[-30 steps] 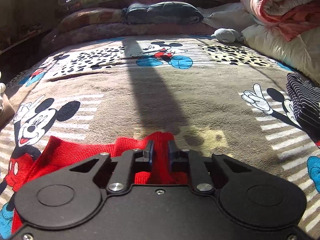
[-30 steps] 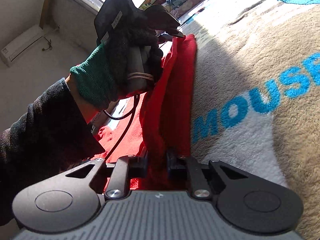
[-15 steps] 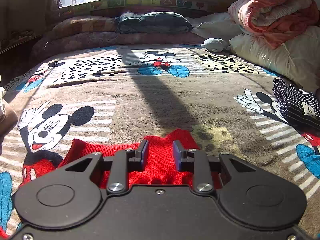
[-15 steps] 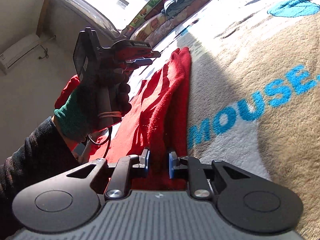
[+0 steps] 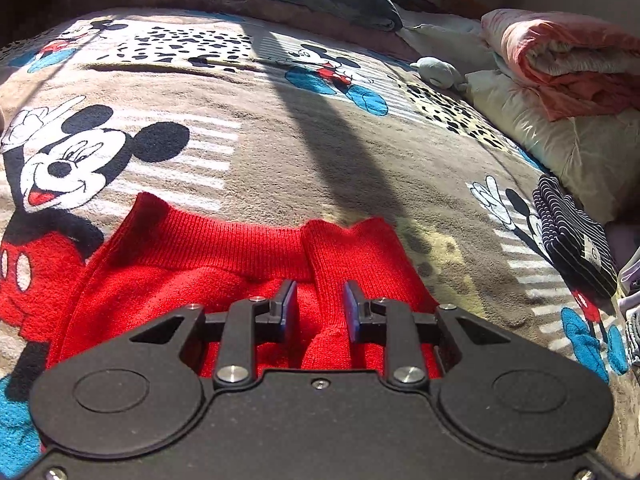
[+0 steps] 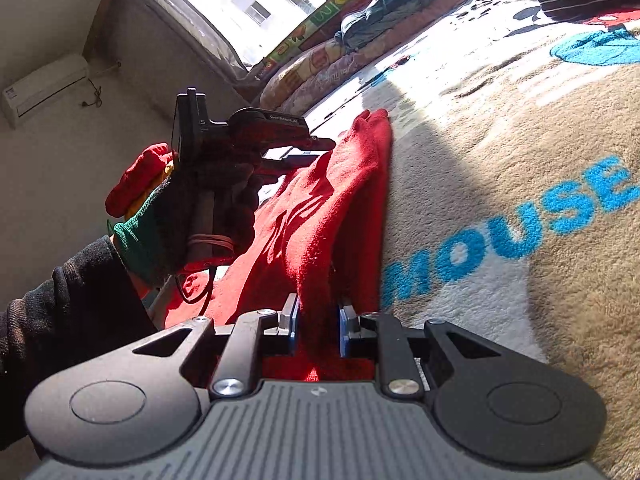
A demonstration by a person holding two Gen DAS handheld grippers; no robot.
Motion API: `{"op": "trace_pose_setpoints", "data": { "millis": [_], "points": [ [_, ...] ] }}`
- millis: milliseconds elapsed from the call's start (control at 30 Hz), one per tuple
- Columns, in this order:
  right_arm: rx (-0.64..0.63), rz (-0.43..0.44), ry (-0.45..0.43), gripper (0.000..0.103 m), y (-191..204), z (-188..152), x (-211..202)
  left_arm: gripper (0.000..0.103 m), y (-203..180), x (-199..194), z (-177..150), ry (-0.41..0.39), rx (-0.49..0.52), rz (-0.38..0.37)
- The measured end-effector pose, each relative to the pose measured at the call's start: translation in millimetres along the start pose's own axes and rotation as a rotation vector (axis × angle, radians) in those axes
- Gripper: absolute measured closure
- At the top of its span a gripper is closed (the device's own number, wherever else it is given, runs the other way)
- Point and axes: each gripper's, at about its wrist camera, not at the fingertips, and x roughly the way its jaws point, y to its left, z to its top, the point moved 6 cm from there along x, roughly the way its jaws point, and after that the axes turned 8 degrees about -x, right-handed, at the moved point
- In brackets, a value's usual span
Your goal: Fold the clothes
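**Red sweater on bed, both grippers apart**

Left gripper (image 5: 319,306): fingers spread, nothing pinched; red sweater (image 5: 224,264) lies flat on the blanket (image 5: 280,152) directly beneath and ahead. Right gripper (image 6: 318,326): fingers spread around a raised fold of sweater, not clamping. Striped garment (image 5: 572,232) sits folded, well off to the left gripper's right.

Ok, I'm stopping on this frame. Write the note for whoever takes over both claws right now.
Left claw: open, fingers either side of a ridge of the red sweater, not clamped.
Right claw: open, a fold of the sweater between its fingers.
The sweater lies on the blanket, doubled over, ribbed edges towards the bed's middle. A folded striped garment sits to the right.
Done: one fold laid down, it seems, and both claws are free.
Left: probably regrip and fold again, then smooth it; how many folds remain I cannot tell.
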Motion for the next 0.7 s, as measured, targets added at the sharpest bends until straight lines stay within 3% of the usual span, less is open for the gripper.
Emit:
{"op": "trace_pose_setpoints", "data": {
  "millis": [267, 333, 367, 533, 700],
  "points": [
    [0.089, 0.048, 0.004, 0.082, -7, -6, 4, 0.080, 15, -2, 1, 0.053, -0.175, -0.144],
    [0.116, 0.060, 0.004, 0.082, -10, -7, 5, 0.081, 10, -3, -2, 0.052, -0.142, -0.158],
    [0.121, 0.063, 0.004, 0.082, -11, -7, 6, 0.098, 7, -4, -3, 0.052, -0.125, -0.165],
    [0.148, 0.082, 0.010, 0.082, -15, -6, 9, 0.099, -8, -27, 11, -0.080, -0.023, -0.243],
    [0.164, 0.099, 0.030, 0.084, -18, -7, 14, 0.099, -10, -21, 17, -0.115, 0.069, -0.187]
  ]
}}
